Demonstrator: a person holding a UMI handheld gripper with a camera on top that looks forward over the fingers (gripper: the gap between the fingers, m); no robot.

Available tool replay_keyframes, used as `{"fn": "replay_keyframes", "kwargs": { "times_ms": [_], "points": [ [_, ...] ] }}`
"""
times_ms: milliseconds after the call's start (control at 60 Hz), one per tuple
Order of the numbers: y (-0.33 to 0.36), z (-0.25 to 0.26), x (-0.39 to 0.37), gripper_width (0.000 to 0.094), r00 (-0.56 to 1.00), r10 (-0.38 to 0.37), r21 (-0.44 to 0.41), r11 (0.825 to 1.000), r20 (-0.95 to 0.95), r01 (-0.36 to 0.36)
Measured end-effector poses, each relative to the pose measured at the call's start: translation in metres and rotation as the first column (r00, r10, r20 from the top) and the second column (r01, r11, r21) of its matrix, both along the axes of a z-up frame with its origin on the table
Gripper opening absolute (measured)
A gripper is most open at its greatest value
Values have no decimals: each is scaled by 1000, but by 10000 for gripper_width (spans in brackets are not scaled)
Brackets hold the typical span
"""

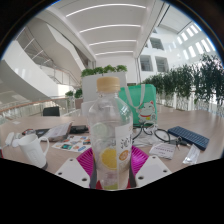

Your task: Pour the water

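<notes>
Tool [112, 172]: both fingers closed against a clear plastic bottle [109, 135], held upright between them at 12 o'clock; pads [97, 181] press its lower sides. Bottle: lemon-print label, yellowish cap. Table [205, 121]: light wood. White crumpled item [32, 148] at 10 o'clock; glasses [163, 133] at 2 o'clock, dark case [190, 136] just beyond them. Green bag [138, 102] behind the bottle at 1 o'clock.

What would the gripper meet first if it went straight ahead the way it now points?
The clear bottle with the lemon label: it already stands between the fingers of the gripper. Whether they press it is unclear.
</notes>
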State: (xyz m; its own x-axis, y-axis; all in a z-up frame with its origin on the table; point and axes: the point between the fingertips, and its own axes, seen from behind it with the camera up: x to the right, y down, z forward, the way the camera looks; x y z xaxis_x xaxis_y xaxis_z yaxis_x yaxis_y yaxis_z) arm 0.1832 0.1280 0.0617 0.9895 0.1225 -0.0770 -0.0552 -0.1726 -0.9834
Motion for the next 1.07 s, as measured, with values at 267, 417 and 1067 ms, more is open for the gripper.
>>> {"fn": "replay_keyframes", "kwargs": {
  "times_ms": [267, 417, 1067],
  "points": [
    [-4, 9, -12, 562, 1000, 3, -80, 997, 29, 0],
    [-53, 14, -17, 830, 1000, 26, -198, 980, 11, -23],
    [-344, 183, -95, 824, 983, -144, -206, 965, 113, 165]
  ]
}}
